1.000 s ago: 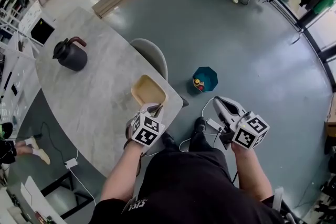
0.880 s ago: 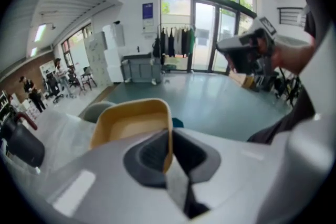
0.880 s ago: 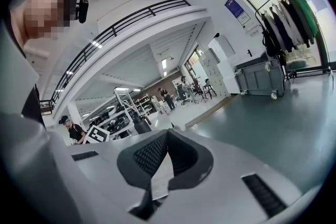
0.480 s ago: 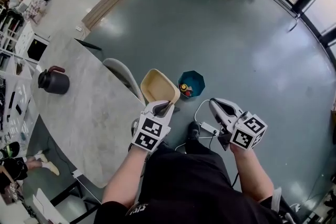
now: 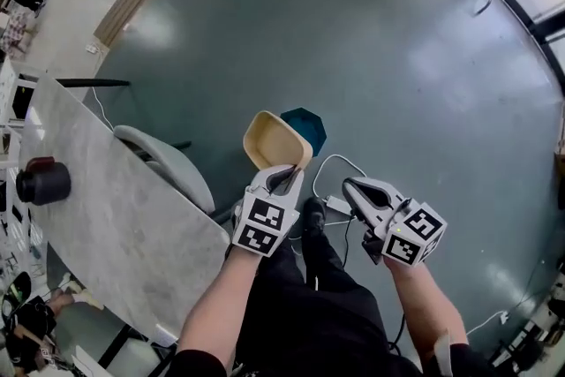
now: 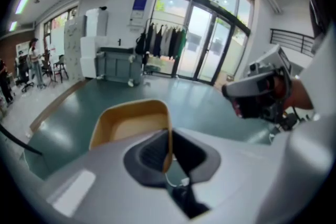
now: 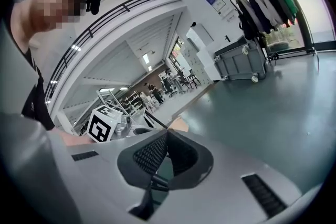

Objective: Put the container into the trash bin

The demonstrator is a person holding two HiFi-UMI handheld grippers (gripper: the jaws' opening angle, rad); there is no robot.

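A tan, shallow plastic container (image 5: 272,140) hangs over the green floor, held by its near rim. My left gripper (image 5: 284,178) is shut on that rim, and in the left gripper view the rim (image 6: 167,140) is pinched between the dark pads with the container's hollow (image 6: 129,124) facing up. The dark teal trash bin (image 5: 307,127) stands on the floor just beyond the container, which covers part of it. To the right my right gripper (image 5: 350,188) is shut with nothing in it; its jaws meet in the right gripper view (image 7: 167,135).
At the left are a grey marble table (image 5: 115,229), a black kettle (image 5: 41,181) on it and a pale chair (image 5: 172,172) at its edge. White cables (image 5: 334,165) and a power strip (image 5: 337,206) lie on the floor by my feet.
Both grippers have swung away from the table to the right. The container has gone from above the table edge to over the floor beside the trash bin, still in the left gripper.
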